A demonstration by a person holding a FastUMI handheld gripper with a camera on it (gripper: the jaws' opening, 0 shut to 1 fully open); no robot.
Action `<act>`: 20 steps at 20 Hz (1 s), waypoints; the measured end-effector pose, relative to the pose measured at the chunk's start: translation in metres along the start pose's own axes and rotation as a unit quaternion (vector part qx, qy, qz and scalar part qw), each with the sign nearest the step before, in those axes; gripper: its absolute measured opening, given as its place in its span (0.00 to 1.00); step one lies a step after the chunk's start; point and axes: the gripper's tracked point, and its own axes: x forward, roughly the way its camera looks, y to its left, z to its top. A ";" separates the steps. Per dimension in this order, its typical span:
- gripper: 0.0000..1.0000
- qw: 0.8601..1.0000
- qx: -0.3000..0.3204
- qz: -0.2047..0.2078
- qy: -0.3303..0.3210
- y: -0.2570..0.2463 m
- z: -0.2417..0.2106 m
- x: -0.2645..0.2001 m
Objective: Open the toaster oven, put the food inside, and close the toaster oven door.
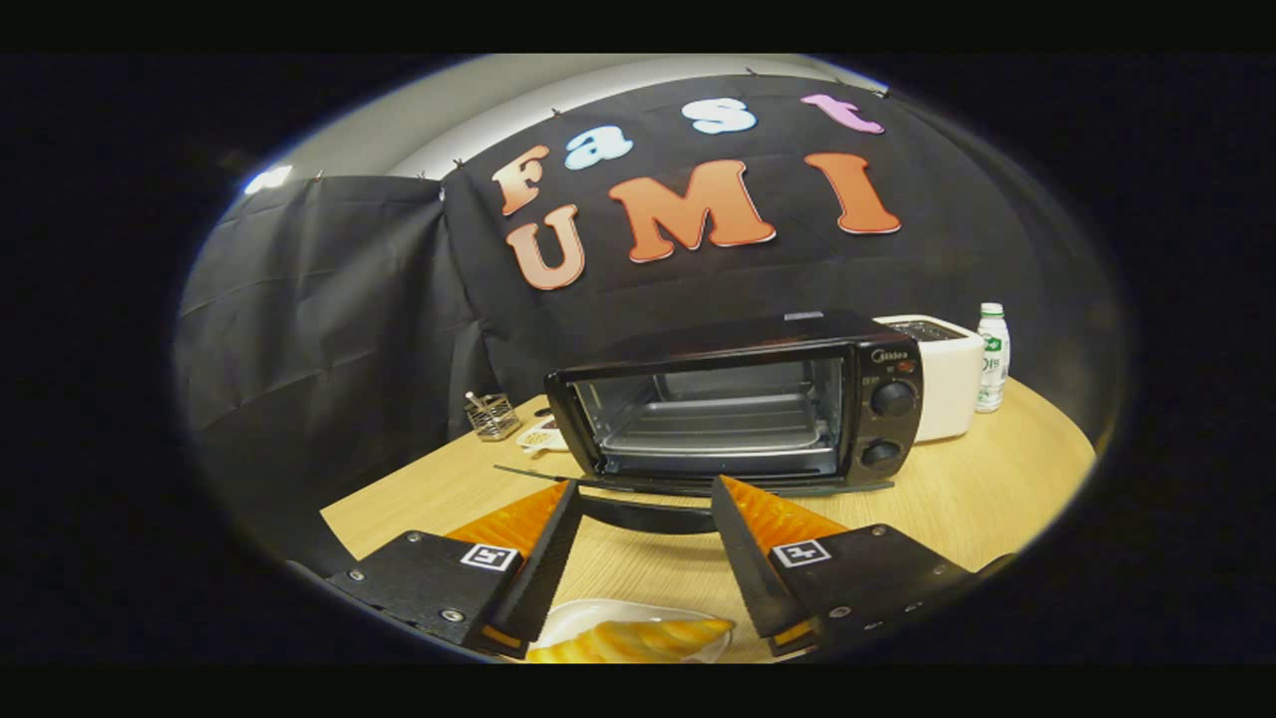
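**Oven door's down, pastry sitting low between the fingers**

Round wooden table (997, 489) carries the black toaster oven (743, 399), door (688, 486) dropped flat toward the gripper (643, 499), bare rack inside. Behind it a white appliance (947, 374) is half hidden, with a bottle (992, 357) beside it. Left of the oven there's a wire holder (491, 416) and a small dish (543, 436), too tiny to make out. Fingers spread wide, holding nothing, tips just short of the door handle. The croissant-looking food (633, 640) on its white plate (598, 610) lies between the finger bases, partly cut off.
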 end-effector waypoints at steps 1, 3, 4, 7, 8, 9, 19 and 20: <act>0.77 1.000 0.003 0.003 0.009 0.000 -0.007 -0.003; 0.73 0.999 0.014 0.011 0.028 0.001 -0.021 -0.008; 0.72 0.999 0.022 0.016 0.037 0.001 -0.028 -0.009; 0.72 0.994 0.066 0.041 0.072 0.007 -0.049 -0.009; 0.72 0.992 0.077 0.046 0.085 0.008 -0.057 -0.010; 0.72 0.990 0.087 0.050 0.100 0.007 -0.068 -0.011; 0.69 0.982 0.094 0.056 0.153 0.011 -0.107 -0.008; 0.69 0.982 0.094 0.057 0.154 0.011 -0.107 -0.007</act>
